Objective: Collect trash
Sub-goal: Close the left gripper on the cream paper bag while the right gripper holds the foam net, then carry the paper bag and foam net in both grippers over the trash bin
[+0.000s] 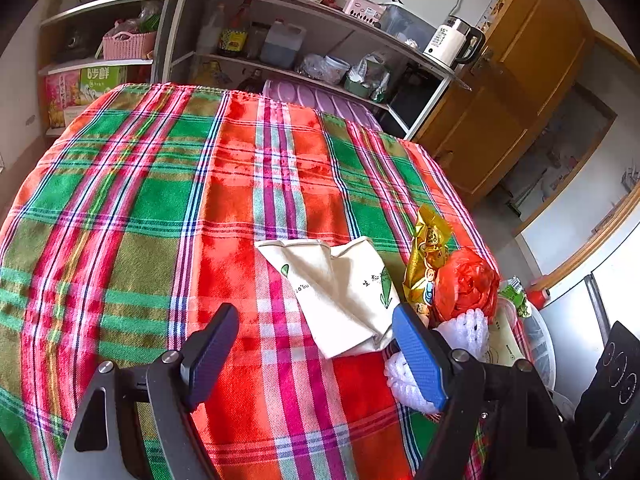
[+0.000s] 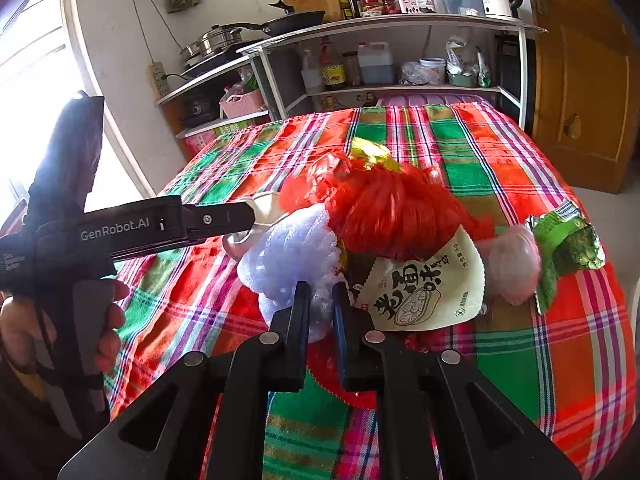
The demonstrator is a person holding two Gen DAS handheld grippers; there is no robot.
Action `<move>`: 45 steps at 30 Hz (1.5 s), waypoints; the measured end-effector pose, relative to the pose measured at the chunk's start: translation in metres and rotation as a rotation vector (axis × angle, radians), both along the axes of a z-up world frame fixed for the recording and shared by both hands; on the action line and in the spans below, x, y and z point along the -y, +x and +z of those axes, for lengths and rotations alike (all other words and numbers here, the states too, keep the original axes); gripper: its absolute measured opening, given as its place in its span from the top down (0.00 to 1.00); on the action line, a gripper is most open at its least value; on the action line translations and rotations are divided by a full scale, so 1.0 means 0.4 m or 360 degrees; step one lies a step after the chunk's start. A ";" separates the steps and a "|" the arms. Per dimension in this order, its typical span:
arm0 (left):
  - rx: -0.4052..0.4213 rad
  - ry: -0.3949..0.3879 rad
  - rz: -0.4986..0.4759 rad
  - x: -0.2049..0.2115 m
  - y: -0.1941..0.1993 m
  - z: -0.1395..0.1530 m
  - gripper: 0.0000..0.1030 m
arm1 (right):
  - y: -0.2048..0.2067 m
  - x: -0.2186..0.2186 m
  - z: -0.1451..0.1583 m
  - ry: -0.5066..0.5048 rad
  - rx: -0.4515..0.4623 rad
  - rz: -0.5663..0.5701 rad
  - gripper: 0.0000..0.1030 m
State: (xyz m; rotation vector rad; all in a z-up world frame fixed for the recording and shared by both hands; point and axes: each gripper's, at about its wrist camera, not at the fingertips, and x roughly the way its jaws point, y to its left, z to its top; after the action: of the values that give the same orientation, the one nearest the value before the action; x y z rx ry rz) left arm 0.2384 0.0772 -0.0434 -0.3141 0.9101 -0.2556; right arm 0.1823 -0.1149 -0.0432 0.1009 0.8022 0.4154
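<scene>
Across the middle of both views a plaid cloth [image 1: 160, 200] in red, green and pink is spread over the tabletop; trash is gathered in one heap, seen at the lower right of the left wrist frame and at the centre of the right wrist frame. At the heart of the heap a crumpled red plastic bag [image 2: 384, 208] is piled; a white foam net [image 2: 288, 252] is laid against its lower left side, and a cream snack packet [image 2: 424, 292] with dark printed characters is tilted just below it. To the right of the bag a green torn wrapper [image 2: 568, 248] is seen, with a pale pinkish lump beside it, too blurred to be identified; a gold wrapper [image 1: 428, 252] is stood at the far side of the bag. A folded cream cloth bag [image 1: 340, 292] is laid flat on the cloth, touching the heap.

The right claw [image 2: 322, 308] is closed almost fully, its fingers pinched on the near edge of the white foam net; no earlier picture is needed to see the foam squeezed between them. The left claw [image 1: 316, 352] is held wide open above the cloth with nothing between its fingers; its right finger is close beside the foam net. At the left of the right wrist frame the left device is gripped by a hand [image 2: 60, 320].
</scene>
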 end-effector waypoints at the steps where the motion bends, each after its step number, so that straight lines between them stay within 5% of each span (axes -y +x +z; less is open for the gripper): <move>1: -0.0006 0.0008 -0.0002 0.005 0.005 -0.002 0.24 | 0.000 -0.001 0.001 0.0003 -0.0001 -0.0001 0.89; 21: -0.0086 -0.0140 0.0098 0.020 0.072 -0.032 0.36 | -0.003 0.015 0.002 0.0050 -0.0015 -0.0006 0.89; 23: -0.0096 -0.0086 0.0125 0.023 0.072 -0.038 0.49 | -0.002 0.017 0.002 0.0053 -0.0014 -0.0007 0.89; 31: -0.0062 -0.0037 0.0074 0.034 0.068 -0.034 0.74 | -0.002 0.017 0.003 0.0059 -0.0013 -0.0009 0.89; 45: -0.0001 -0.0012 0.0049 0.028 0.024 -0.002 0.81 | -0.016 0.022 0.014 0.0060 0.0025 0.0011 0.89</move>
State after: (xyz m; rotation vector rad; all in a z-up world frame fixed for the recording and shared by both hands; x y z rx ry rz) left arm 0.2478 0.0660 -0.0441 -0.3352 0.9047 -0.2309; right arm 0.1759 -0.1238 -0.0376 0.1301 0.7794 0.4373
